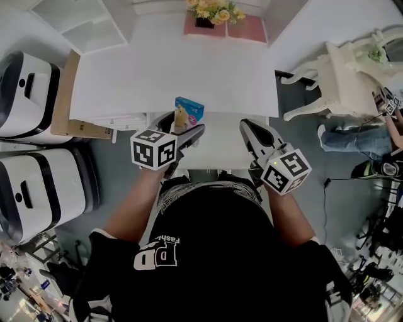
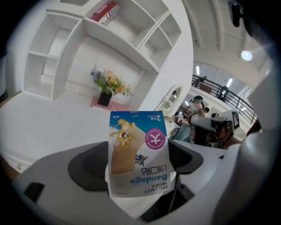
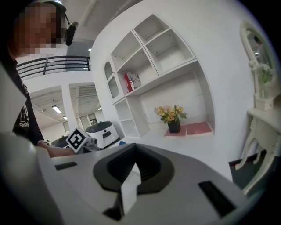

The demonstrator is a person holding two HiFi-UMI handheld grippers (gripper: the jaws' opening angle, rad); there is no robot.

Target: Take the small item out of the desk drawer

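A small bandage box (image 1: 189,111), blue on top with tan cartoon print, is clamped upright in my left gripper (image 1: 184,126) just above the front edge of the white desk (image 1: 170,75). In the left gripper view the box (image 2: 138,154) fills the space between the jaws, its print upside down, and the left gripper (image 2: 138,180) is shut on its lower part. My right gripper (image 1: 249,129) hovers to the right of it at the same height, jaws together and empty. A pulled-out white drawer (image 1: 217,151) lies below both grippers. In its own view the right gripper (image 3: 131,178) is shut.
A pot of yellow flowers (image 1: 213,9) stands on a pink mat (image 1: 247,28) at the desk's back. Two white machines (image 1: 28,94) and a cardboard sheet (image 1: 68,94) flank the left. A white chair (image 1: 340,75) and another person (image 1: 378,141) are at the right.
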